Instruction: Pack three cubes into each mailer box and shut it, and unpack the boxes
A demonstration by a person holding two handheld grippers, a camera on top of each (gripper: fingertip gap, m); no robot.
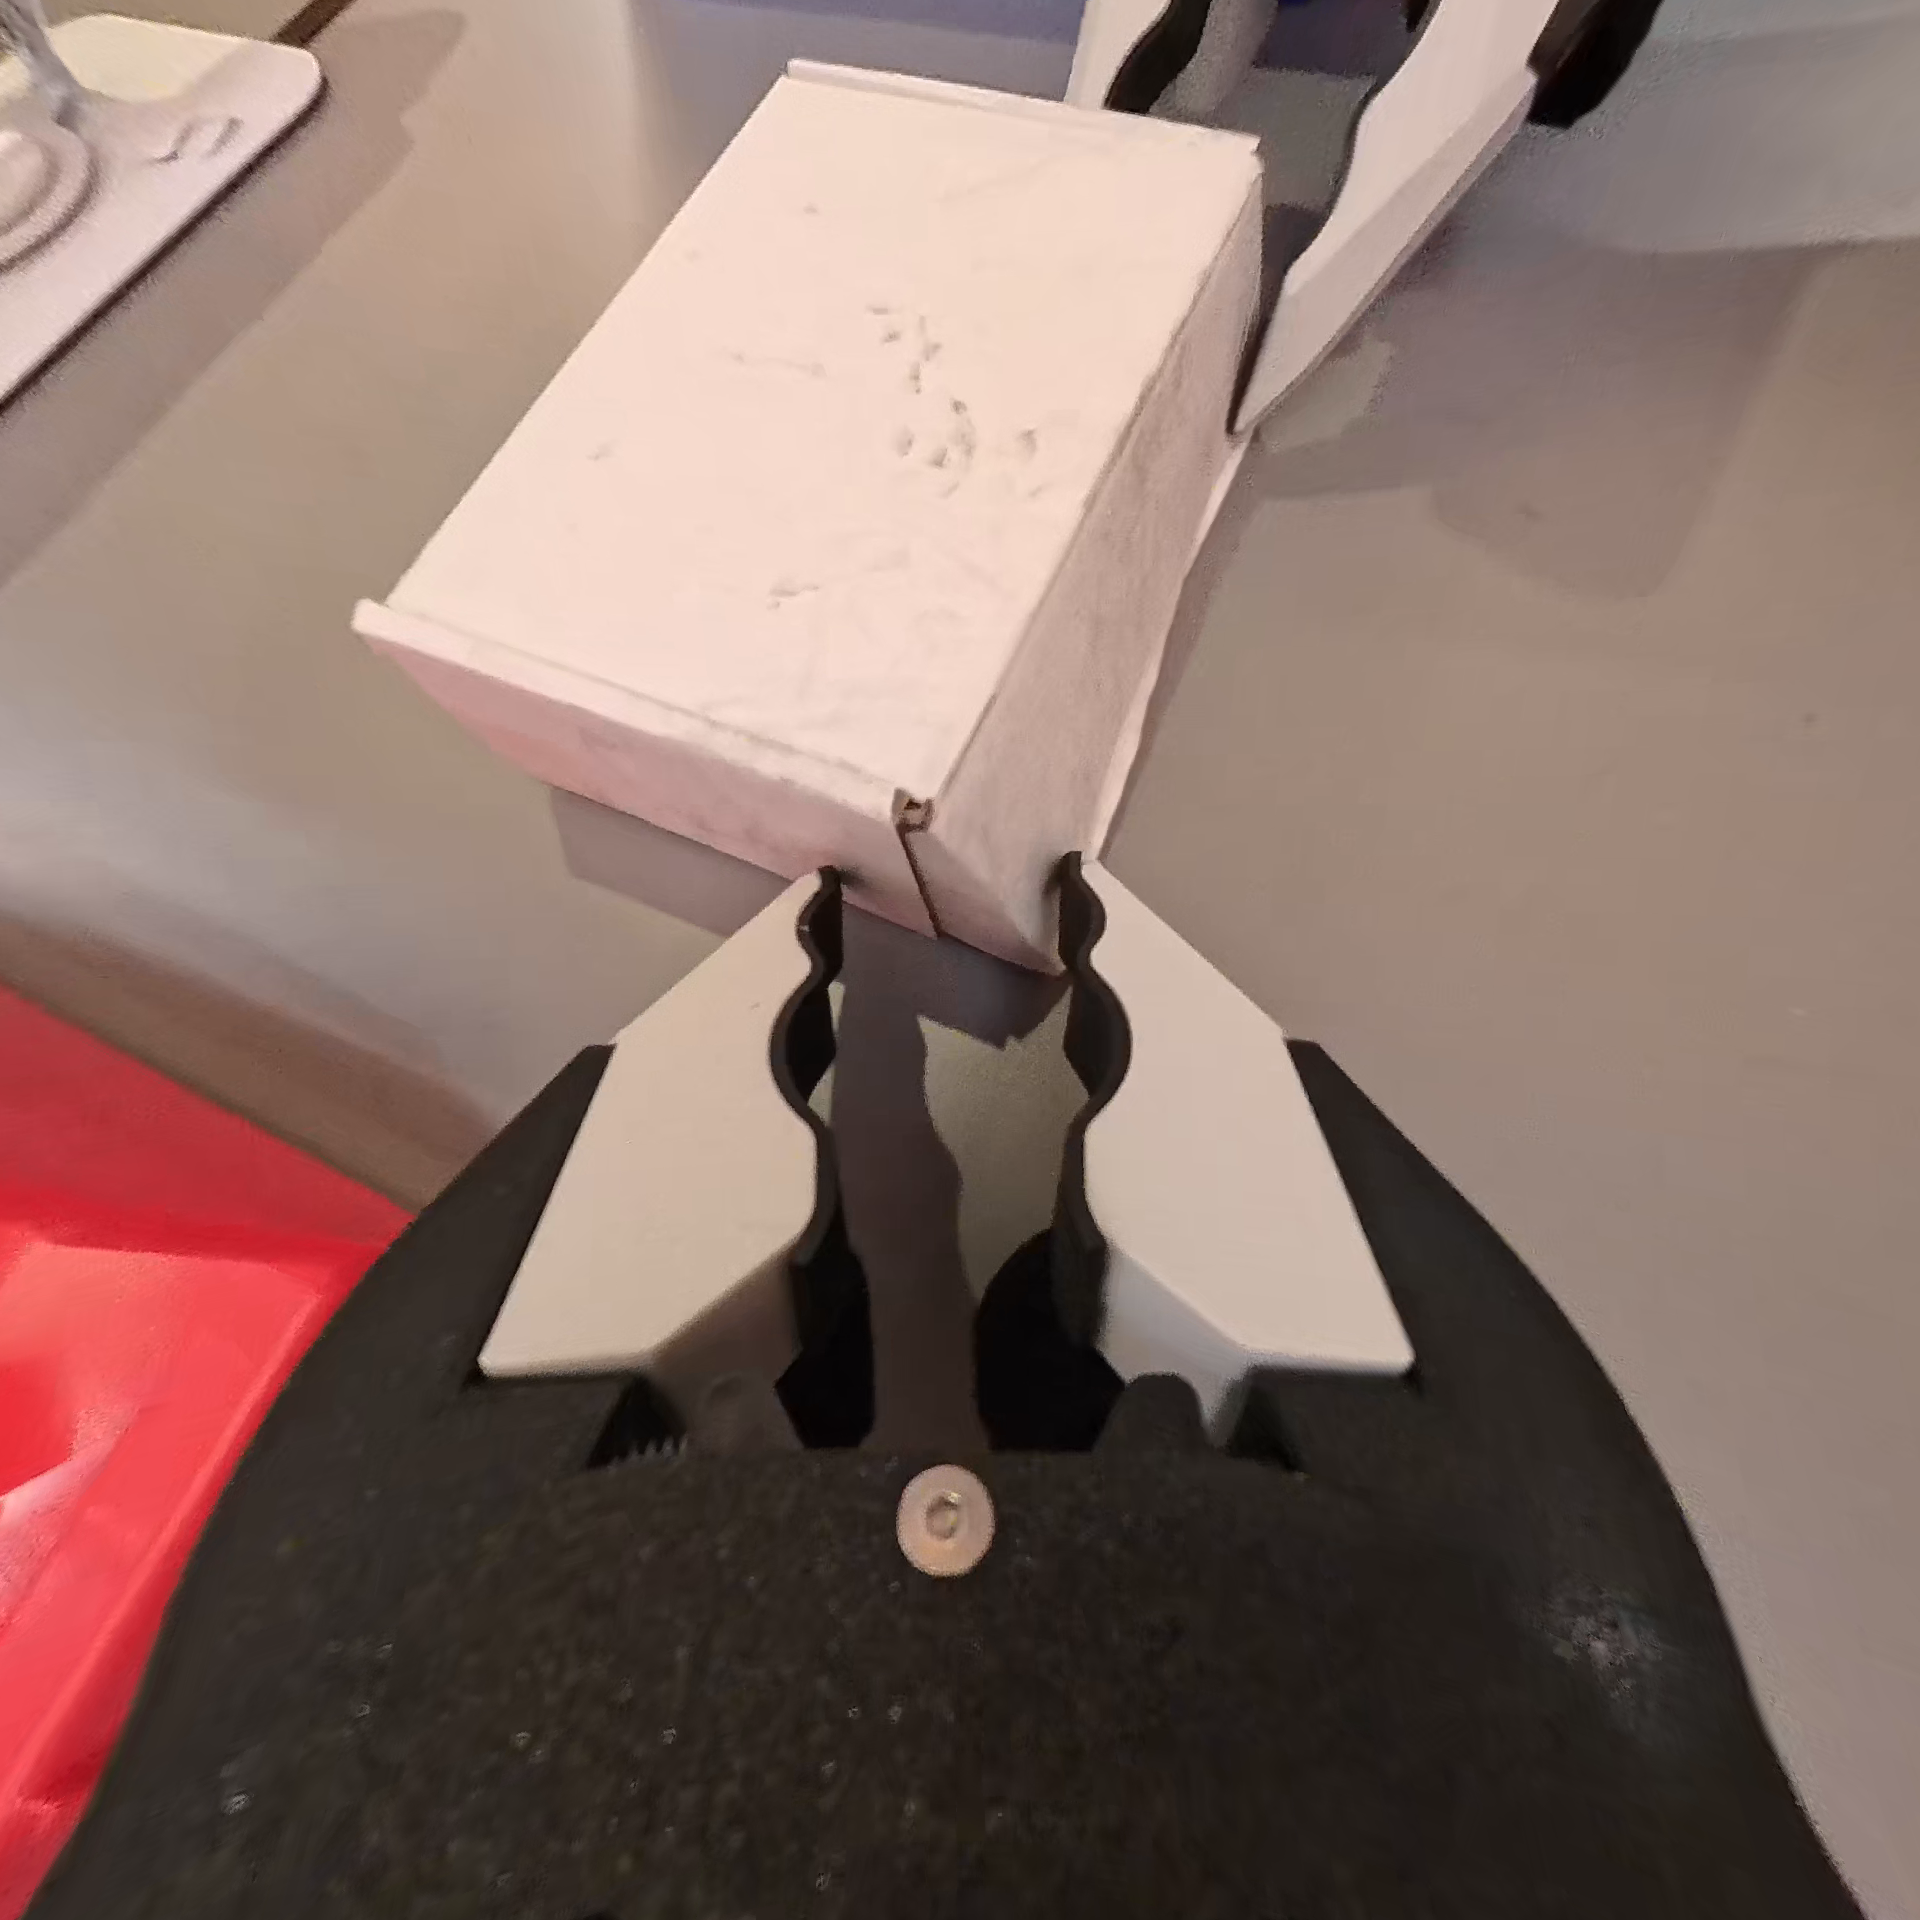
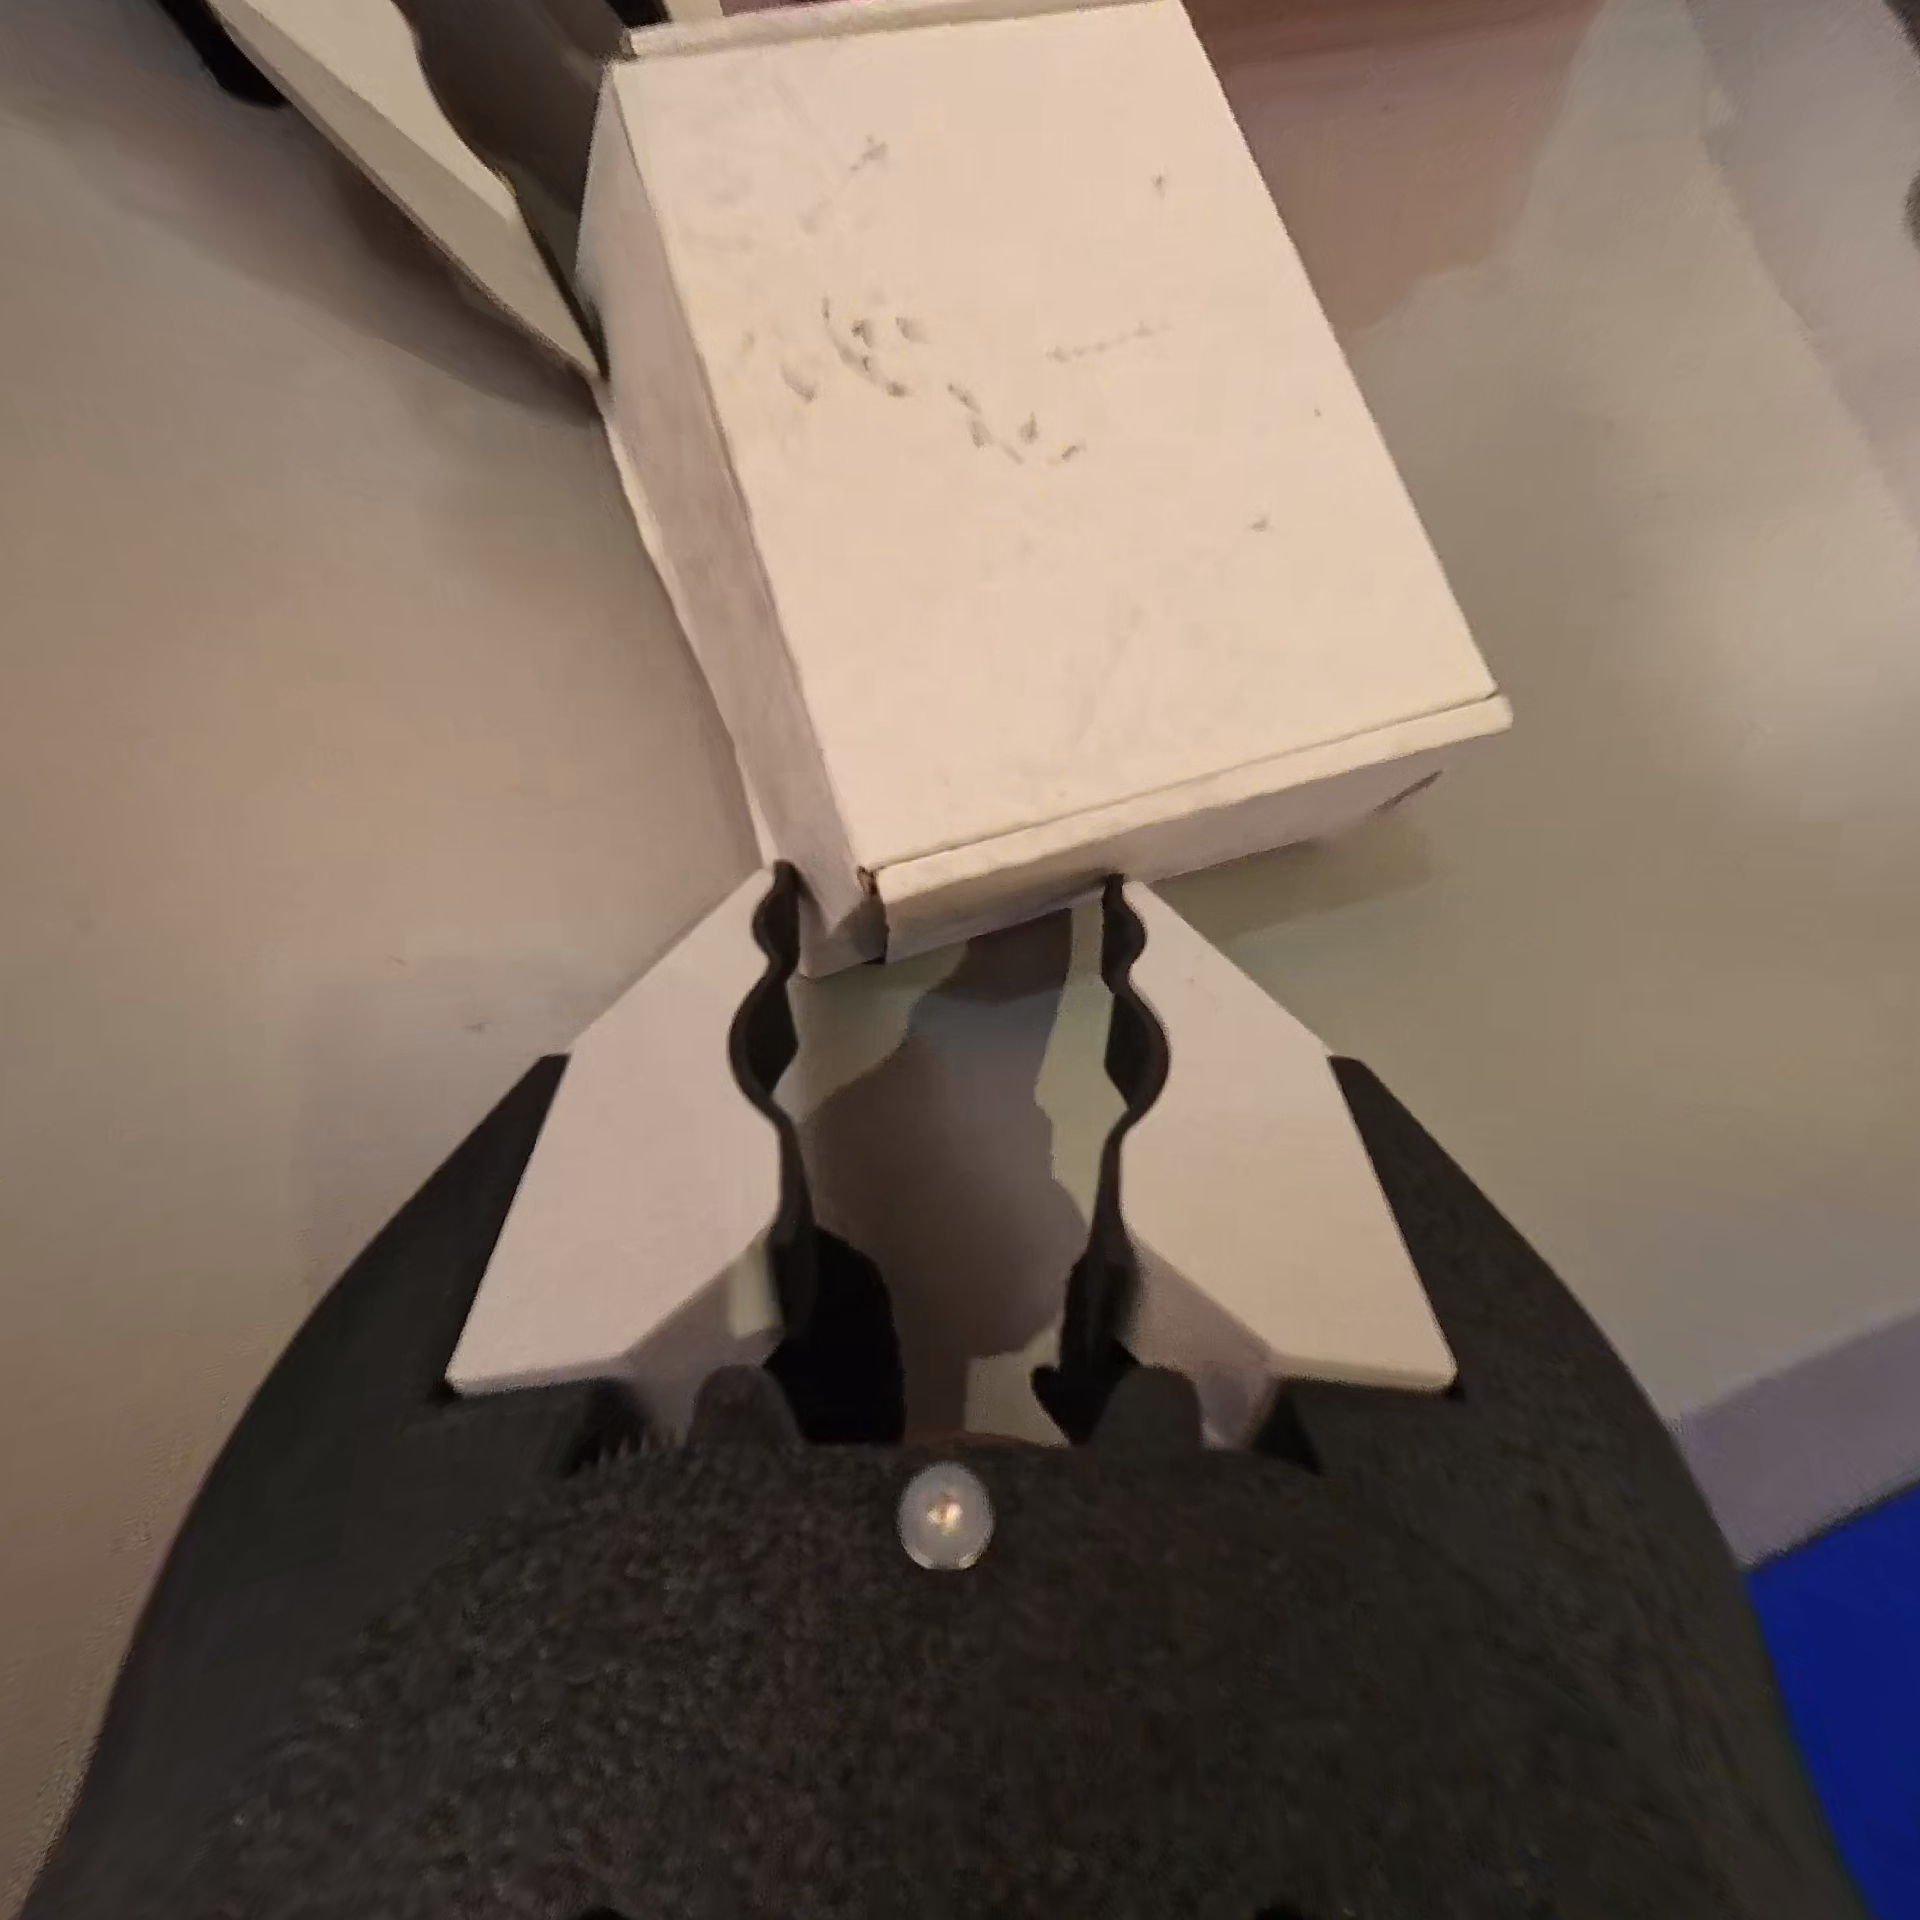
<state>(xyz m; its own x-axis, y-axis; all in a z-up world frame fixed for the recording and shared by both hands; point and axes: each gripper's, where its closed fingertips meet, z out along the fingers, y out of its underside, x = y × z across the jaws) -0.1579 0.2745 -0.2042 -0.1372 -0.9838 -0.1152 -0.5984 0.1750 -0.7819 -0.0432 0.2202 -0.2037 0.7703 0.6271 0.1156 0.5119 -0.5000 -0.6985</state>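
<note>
One white mailer box (image 1: 790, 457) is in view, and its lid is down and seated flush. On that evidence the shutting of this box appears done, or the opening of it not yet begun; which of the two cannot be settled. No cubes are visible, so the contents cannot be confirmed, and no second box shows.

The box appears lifted clear of the grey table (image 1: 1558, 831), judging by the shadow beneath its near edge, and is held level between the two tools at opposite corners. The left tool (image 1: 945, 883) has its jaws partly open, spanning one corner of the box with both fingertips against the cardboard. The right tool (image 2: 945, 894) is set likewise at the opposite corner, jaws partly open and bearing on the two faces that meet there. Each grip is at the very tip, so I judge the hold to be light.

Condition of the box: white card, lid surface scuffed with small dark marks and shallow dents, side panels creased, corner seams slightly gapped.

A red object (image 1: 156, 1299) lies at the left tool's side; a blue patch (image 2: 1829, 1621) shows near the right tool.
</note>
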